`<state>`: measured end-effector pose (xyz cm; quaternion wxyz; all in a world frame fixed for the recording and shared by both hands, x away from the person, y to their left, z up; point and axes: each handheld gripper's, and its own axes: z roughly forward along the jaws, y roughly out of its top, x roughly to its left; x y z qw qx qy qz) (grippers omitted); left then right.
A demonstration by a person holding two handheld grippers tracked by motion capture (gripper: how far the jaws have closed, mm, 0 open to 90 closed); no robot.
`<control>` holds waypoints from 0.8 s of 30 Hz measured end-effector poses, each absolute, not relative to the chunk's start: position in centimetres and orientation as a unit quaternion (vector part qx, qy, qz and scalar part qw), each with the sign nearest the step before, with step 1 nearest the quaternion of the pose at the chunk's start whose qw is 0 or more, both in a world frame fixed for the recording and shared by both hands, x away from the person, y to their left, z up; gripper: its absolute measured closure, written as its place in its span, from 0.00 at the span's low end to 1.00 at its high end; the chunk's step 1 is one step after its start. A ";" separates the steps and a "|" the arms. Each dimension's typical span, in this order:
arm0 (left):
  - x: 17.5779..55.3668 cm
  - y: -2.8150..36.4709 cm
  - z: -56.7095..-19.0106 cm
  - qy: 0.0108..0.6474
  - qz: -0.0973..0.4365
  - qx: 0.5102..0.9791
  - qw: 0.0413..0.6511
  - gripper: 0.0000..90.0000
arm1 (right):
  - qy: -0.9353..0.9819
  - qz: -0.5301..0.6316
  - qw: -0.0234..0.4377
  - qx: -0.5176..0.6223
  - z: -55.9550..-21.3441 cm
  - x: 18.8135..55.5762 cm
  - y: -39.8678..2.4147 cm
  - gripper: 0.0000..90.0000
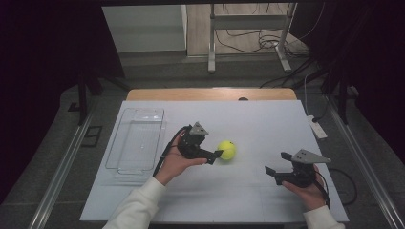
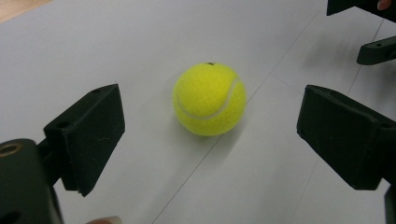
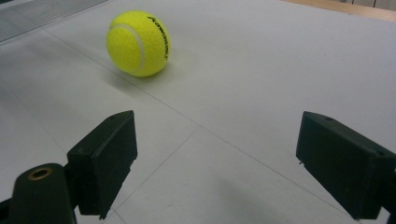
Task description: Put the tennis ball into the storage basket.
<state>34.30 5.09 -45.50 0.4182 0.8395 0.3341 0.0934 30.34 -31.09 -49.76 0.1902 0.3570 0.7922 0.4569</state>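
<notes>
- tennis ball (image 1: 227, 150): a fuzzy yellow-green sphere with a pale curved seam and a line of small black print. it sits on the white sheet near the middle of the table (image 1: 248, 191), touching nothing i can see.
- left gripper (image 1: 216, 155): i hold it low, just beside the ball on its left. in the left gripper view the two blocky matte black jaws stand wide apart with the ball (image 2: 209, 99) ahead of them, not yet between the pads. released, gripping nothing.
- right gripper (image 1: 277, 164): it rests in my right hand (image 1: 308, 188) well apart from the ball, jaws spread and empty, with a grey three-cornered plate on top. its own view shows the ball (image 3: 138, 43) far off at upper left.
- clear tray (image 1: 138, 140): a shallow rectangular tub of transparent plastic with rounded corners, at the left of the sheet. its walls are hard to make out against the white.
- sheet: smooth and matte, crossed by thin straight lines. a wooden table edge peeks out at the far side.
- hidden: the left gripper's farther jaw is hard to separate from the body in the high view, and my white sleeves are cut off at the bottom edge.
</notes>
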 end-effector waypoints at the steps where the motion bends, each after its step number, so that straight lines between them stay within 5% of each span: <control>1: 34.3 5.0 -45.5 0.334 0.093 0.840 0.418 0.10 | 0.793 0.456 0.190 0.357 -49.8 30.3 -31.1 0.15; 24: 35.4 3.5 -46.0 0.324 0.078 0.846 0.416 0.10 | 0.792 0.457 0.188 0.358 -49.8 30.4 -31.1 0.15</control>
